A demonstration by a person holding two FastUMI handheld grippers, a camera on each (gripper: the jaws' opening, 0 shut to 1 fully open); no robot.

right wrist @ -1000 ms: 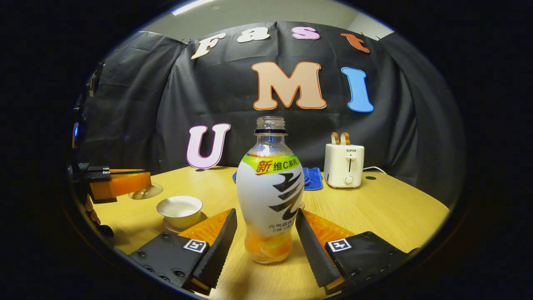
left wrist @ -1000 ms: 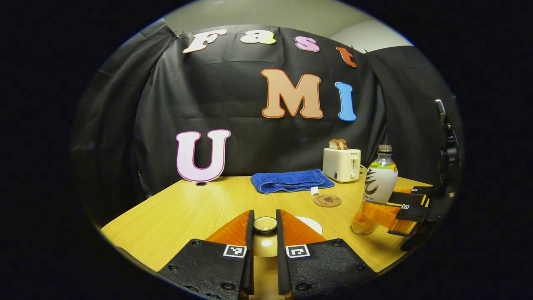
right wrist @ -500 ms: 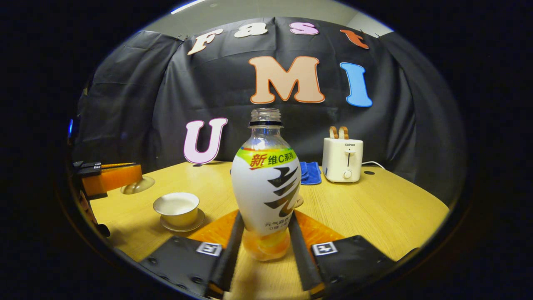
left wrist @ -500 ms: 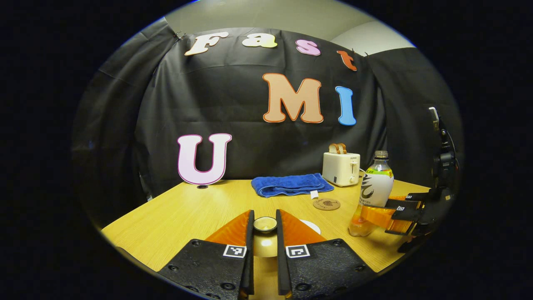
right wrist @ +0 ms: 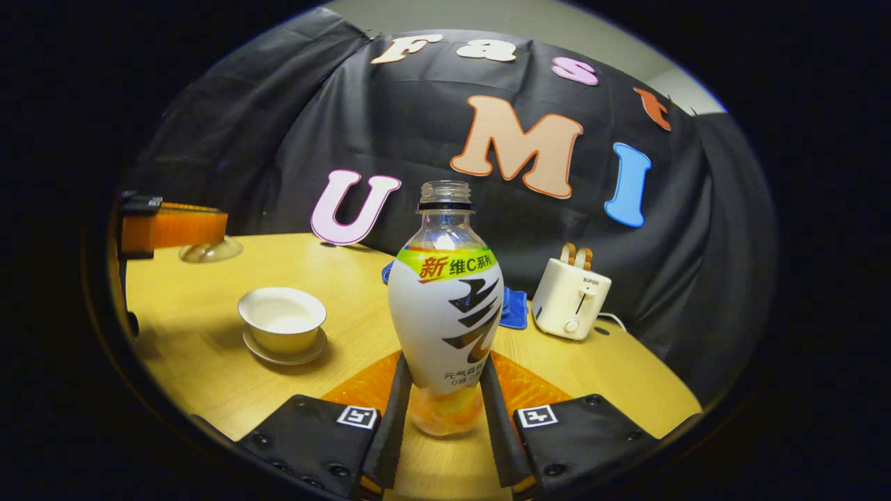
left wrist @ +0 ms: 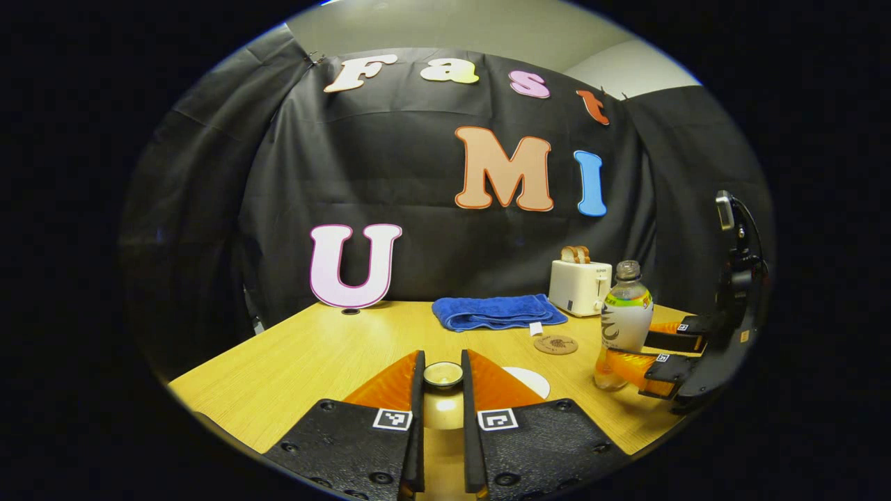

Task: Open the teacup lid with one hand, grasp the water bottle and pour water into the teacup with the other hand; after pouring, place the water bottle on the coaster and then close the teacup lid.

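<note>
My left gripper [left wrist: 443,356] is shut on the knob of the cream teacup lid [left wrist: 443,376] and holds it above the table. In the right gripper view the lid [right wrist: 210,249] hangs to the upper left of the open white teacup [right wrist: 282,320], which stands on its saucer [right wrist: 284,353]. My right gripper [right wrist: 443,360] is shut on the lower body of the uncapped water bottle [right wrist: 449,306], which has orange liquid at the bottom. In the left gripper view the bottle [left wrist: 624,323] stands at the right, near the round brown coaster [left wrist: 555,344].
A folded blue towel [left wrist: 498,311] lies at the back of the wooden table [left wrist: 313,355]. A white toaster [left wrist: 579,287] with two slices of toast stands to the right of it. The black cloth wall closes off the back.
My right gripper closed onto the bottle, and its view has rolled, so the table now slopes. The bottle has drawn farther away from my left gripper, which keeps holding the lid.
</note>
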